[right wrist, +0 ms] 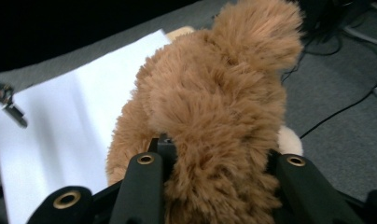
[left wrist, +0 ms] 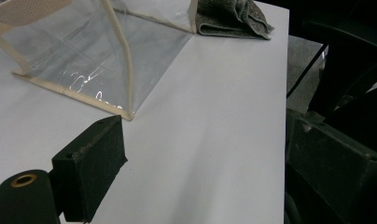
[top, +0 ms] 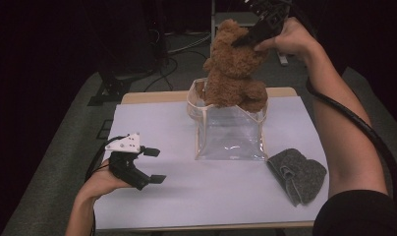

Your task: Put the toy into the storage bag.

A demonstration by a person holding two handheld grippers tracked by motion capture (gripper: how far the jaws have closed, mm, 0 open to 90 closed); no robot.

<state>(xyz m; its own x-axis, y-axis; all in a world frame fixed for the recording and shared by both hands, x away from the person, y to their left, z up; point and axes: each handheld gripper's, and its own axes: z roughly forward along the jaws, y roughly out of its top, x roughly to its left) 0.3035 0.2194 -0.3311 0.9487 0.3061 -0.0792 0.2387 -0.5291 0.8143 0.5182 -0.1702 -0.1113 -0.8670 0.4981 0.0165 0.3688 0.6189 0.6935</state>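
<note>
Near the front edge of the white tabletop (top: 186, 196) the left claw (top: 155, 165) rests wide open and empty, a folded grey cloth (top: 298, 173) lies right, and farther back the right claw (top: 245, 38) grips the head of a brown fluffy teddy bear (top: 233, 69), whose legs sit in a clear plastic bag (top: 230, 132).

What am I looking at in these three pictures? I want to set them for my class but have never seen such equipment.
A person holds a hand-operated two-jaw gripper in each hand. One camera looks down from above; the other two ride on the grippers. On the white table stand a clear plastic bag and a folded grey cloth. The right gripper is clamped on a brown teddy bear's head, with the bear's lower body at the bag's opening. The left gripper rests open, holding nothing.
</note>
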